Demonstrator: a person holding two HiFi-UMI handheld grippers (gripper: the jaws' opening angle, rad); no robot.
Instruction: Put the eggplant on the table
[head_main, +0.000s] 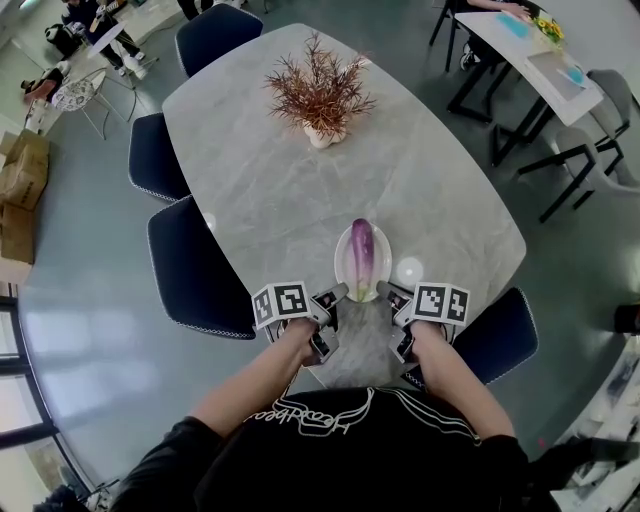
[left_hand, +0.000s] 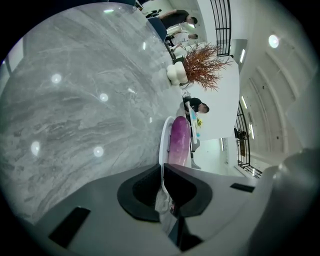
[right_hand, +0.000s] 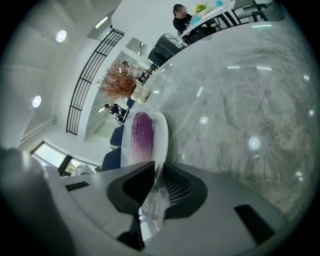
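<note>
A purple eggplant (head_main: 360, 256) lies lengthwise in a white oval plate (head_main: 341, 262) near the front edge of the grey marble table (head_main: 300, 200). My left gripper (head_main: 338, 294) is shut on the plate's near left rim. My right gripper (head_main: 385, 293) is shut on the near right rim. In the left gripper view the plate's rim (left_hand: 163, 145) runs between the closed jaws (left_hand: 163, 172), with the eggplant (left_hand: 179, 142) just beyond. The right gripper view shows the same: rim (right_hand: 161, 135) pinched in the jaws (right_hand: 156, 170), eggplant (right_hand: 142, 135) behind. I cannot tell whether the plate rests on the table.
A dried reddish plant in a white vase (head_main: 319, 95) stands at the table's far end. Dark blue chairs (head_main: 195, 265) line the left side; another (head_main: 497, 335) is at the front right. Other tables, chairs and people are farther off.
</note>
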